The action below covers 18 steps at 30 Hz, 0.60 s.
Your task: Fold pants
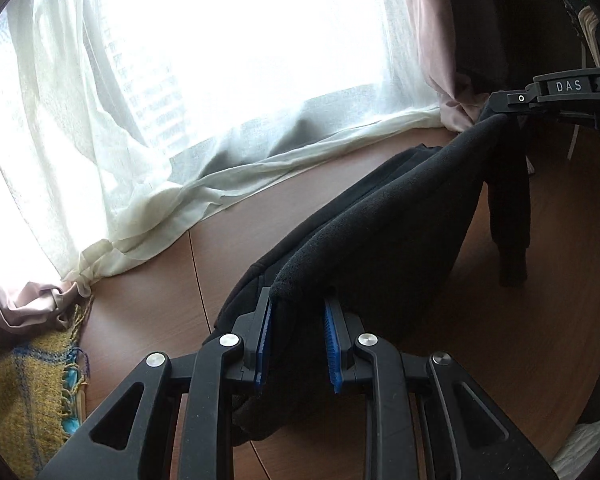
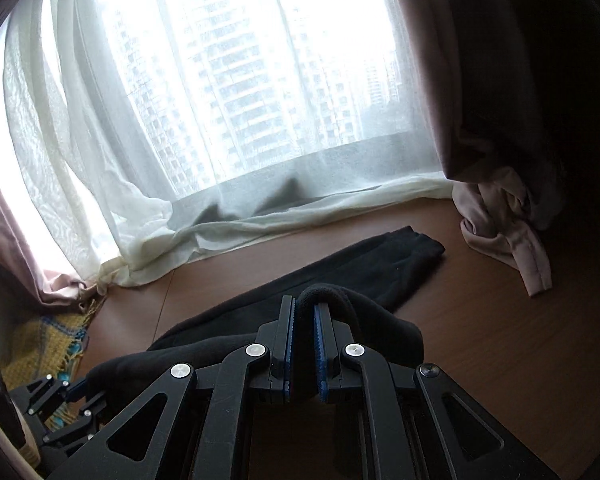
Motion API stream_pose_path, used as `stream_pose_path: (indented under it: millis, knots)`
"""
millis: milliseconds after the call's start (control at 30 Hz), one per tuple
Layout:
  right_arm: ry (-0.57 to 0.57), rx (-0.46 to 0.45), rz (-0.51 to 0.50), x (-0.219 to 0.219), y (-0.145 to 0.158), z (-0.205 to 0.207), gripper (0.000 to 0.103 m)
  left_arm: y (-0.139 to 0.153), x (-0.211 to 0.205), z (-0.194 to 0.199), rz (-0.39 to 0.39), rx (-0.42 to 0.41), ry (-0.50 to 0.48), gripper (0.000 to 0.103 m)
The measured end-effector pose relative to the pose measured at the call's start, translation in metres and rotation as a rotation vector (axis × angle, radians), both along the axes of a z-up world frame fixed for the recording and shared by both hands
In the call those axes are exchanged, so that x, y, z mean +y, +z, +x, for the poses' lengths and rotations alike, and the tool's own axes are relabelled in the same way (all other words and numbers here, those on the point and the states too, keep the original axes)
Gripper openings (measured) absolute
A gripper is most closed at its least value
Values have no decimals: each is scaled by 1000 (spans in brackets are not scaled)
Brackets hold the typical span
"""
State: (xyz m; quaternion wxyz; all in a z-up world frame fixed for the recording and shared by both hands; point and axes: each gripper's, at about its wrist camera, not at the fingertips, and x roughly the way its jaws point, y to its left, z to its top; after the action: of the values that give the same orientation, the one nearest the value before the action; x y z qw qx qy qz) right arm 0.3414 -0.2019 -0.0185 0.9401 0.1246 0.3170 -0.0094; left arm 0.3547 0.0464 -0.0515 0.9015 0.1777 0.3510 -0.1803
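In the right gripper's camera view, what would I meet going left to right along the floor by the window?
Yellow woven cloth → white sheer curtain → black pants, pinched by the right gripper → knotted pink curtain.

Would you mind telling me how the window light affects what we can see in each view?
Left wrist view: the window is blown out to white, and the black pants held by the left claw show little detail. Right wrist view: buildings show through the curtain, while the right edge sinks into shadow.
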Motion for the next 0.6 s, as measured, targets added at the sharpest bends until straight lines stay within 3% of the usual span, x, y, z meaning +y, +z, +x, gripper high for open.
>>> stream_pose_path:
  millis: [367, 600]
  knots:
    - [45, 69, -38, 7, 0, 75, 10, -16, -4, 56, 0, 40, 30, 24]
    - [87, 111, -64, 15, -17, 127, 10, -37, -1, 86, 1, 99, 58, 24]
